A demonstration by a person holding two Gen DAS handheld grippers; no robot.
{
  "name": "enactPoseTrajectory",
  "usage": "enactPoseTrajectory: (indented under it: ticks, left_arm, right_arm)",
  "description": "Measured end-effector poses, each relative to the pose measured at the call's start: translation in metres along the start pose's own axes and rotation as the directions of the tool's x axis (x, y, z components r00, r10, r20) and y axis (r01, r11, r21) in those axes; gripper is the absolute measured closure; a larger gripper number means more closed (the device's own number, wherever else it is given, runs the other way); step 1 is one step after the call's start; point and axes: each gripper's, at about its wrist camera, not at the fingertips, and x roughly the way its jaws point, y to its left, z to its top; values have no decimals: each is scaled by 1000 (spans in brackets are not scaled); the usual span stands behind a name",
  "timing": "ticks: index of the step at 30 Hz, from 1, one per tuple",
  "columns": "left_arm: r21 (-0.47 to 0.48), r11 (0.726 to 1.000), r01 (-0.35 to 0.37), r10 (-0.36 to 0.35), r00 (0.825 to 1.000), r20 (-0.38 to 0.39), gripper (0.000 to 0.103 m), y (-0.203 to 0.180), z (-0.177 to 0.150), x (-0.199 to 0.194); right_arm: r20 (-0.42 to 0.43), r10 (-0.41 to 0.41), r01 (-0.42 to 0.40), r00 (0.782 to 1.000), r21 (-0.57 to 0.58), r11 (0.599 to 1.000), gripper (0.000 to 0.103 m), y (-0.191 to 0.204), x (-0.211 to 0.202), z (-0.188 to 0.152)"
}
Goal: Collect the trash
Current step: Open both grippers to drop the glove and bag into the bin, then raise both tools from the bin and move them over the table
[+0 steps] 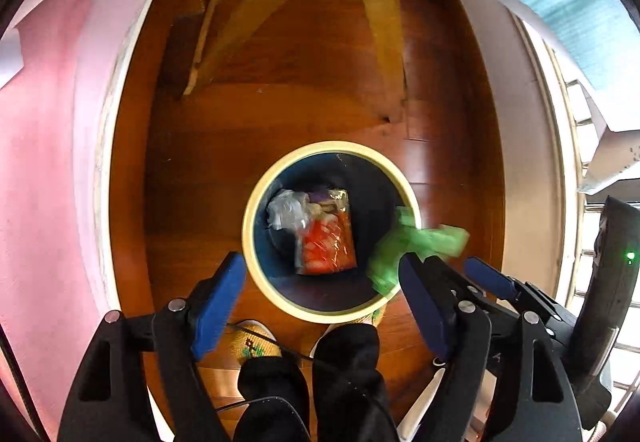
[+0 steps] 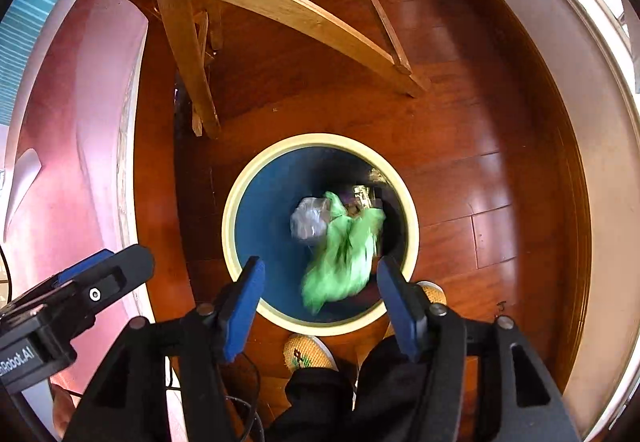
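The green wrapper (image 2: 344, 262) is blurry, so it looks like it is falling. The right gripper (image 2: 320, 306) has its two blue fingers (image 2: 244, 306) spread wide with nothing between them. It looks as if it has let the wrapper go. In the right wrist view the wrapper sits over the open mouth of the bin (image 2: 230, 226), toward the side nearest the person.

In the left wrist view the green wrapper (image 1: 416, 246) seems to hang right over the bin's right rim (image 1: 250, 226). So it is hard to tell if it is all the way inside. That is the main worry. The wrapper is light and floppy. It could catch on the rim and slide out onto the wood floor (image 2: 460, 129). Then someone would have to pick it up again.

The left gripper (image 1: 320, 306) is spread wide too and holds nothing. It hangs over the near edge of the bin.

Other trash is already at the bottom: an orange packet (image 1: 328, 246) and a clear crinkly bag (image 1: 286, 209).

The person's feet in woven slippers (image 2: 306, 352) stand just beside the bin. A small kick could tip it and spill everything out. The two grippers are also close together and could bump.
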Motion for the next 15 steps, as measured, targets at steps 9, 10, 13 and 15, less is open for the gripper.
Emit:
enactPoseTrajectory:
  ticks: [9,10,13,15]
  left_arm:
    - [-47,998,-36,37,999,14,25,20,6,-13]
    - [-51,998,-37,38,999,18,25,22,6,-16]
    - [-55,998,-35,37,999,36,25,23,6,-32]
    - [-49,998,-33,35,998,51,25,22,5,-46]
  right_arm:
    - [7,-14,14,1000,-25,1000,43,11,-12,3]
    - [11,-17,17,1000,-27,999,43,13,-15,4]
    - [23,-17,18,1000,-33,999,43,19,-27,6]
    - [34,-16,18,999,-35,999,43,24,-38,7]
